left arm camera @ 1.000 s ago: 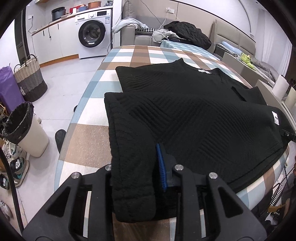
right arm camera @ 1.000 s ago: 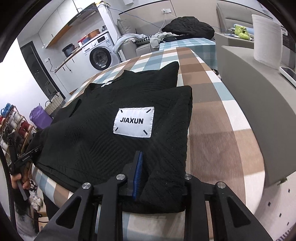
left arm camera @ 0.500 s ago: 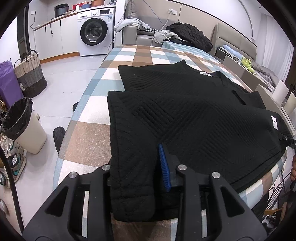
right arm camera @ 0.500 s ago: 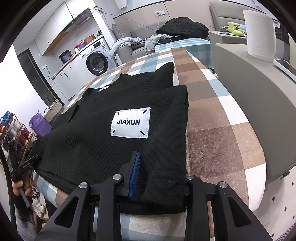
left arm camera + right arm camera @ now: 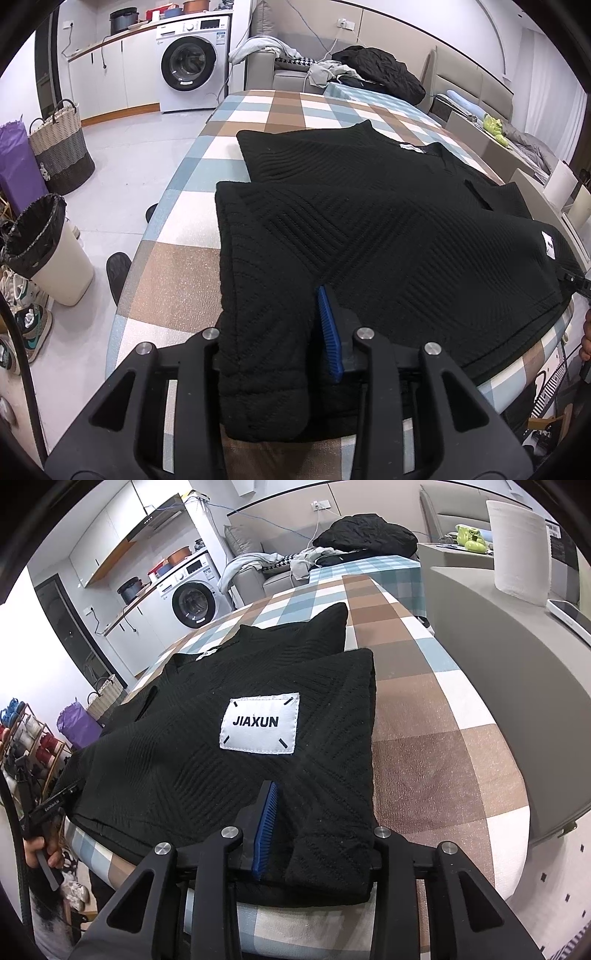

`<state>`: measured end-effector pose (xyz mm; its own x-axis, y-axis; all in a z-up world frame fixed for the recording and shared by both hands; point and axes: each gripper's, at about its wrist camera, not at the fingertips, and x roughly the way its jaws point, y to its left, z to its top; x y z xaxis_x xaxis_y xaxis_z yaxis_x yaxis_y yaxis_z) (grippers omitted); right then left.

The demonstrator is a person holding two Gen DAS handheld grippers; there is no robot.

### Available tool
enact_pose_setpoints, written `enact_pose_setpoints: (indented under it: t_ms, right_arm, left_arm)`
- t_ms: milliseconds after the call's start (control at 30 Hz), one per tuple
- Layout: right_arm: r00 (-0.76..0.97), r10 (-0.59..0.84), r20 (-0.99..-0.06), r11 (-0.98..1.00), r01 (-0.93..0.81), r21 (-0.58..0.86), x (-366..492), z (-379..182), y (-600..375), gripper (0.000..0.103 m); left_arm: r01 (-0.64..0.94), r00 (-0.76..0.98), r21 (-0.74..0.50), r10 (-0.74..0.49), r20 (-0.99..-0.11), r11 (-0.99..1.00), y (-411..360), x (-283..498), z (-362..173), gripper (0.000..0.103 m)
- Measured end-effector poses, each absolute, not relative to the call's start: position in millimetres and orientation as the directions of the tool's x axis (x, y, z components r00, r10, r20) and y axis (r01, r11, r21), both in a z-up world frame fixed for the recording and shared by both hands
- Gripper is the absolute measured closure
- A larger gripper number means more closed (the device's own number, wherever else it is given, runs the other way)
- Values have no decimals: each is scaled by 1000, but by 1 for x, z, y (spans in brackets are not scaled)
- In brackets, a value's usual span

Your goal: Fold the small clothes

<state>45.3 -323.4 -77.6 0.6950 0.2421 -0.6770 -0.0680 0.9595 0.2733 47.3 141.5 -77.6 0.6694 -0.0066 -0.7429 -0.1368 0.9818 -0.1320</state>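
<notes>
A black knit sweater lies on the checked table, its near half folded over the far half. It also shows in the right wrist view, with a white JIAXUN label on top. My left gripper is shut on the sweater's near left corner; the cloth sits between its fingers, beside the blue pad. My right gripper is shut on the near right corner, with its blue pad against the cloth.
A grey cabinet with a paper roll stands right of the table. A bin, baskets and shoes are on the floor to the left. A washing machine and a sofa with clothes are behind.
Both grippers have drawn back slightly toward the table's near edge, still holding the sweater's corners. The fold lies the same.
</notes>
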Motion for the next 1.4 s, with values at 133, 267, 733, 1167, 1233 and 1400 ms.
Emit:
enact_pose_setpoints:
  t_ms: [133,267,733,1167,1233,1400]
  right_arm:
    - [691,217,-689,966,-51,253,41,-73,-325,64]
    - [706,199,-680,969,-40,242,29,-64,-331,64]
    - [728,329,-602,930,-137,341,5,-39,-324,64]
    - [776,257,-575,939,-60,339,33,-36,-331,97]
    - [793,263,-550,934,-67,350,43,-24,-334,97]
    - [834,270,-480,917,-71,393,77,12,-342,97]
  left_arm:
    - [-151,665,-171,-28,-747,974,148,44,-74,71]
    - [-159,677,-186,-30,-736,970,150,33,-68,71]
    - [-127,728,-202,-47,-683,971,134,-9,-45,70]
    - [-179,828,-252,8,-560,951,151,3,-15,96]
    - [-172,839,-265,1,-544,949,156,15,-6,96]
    - [-200,861,-307,18,-508,930,178,53,14,96]
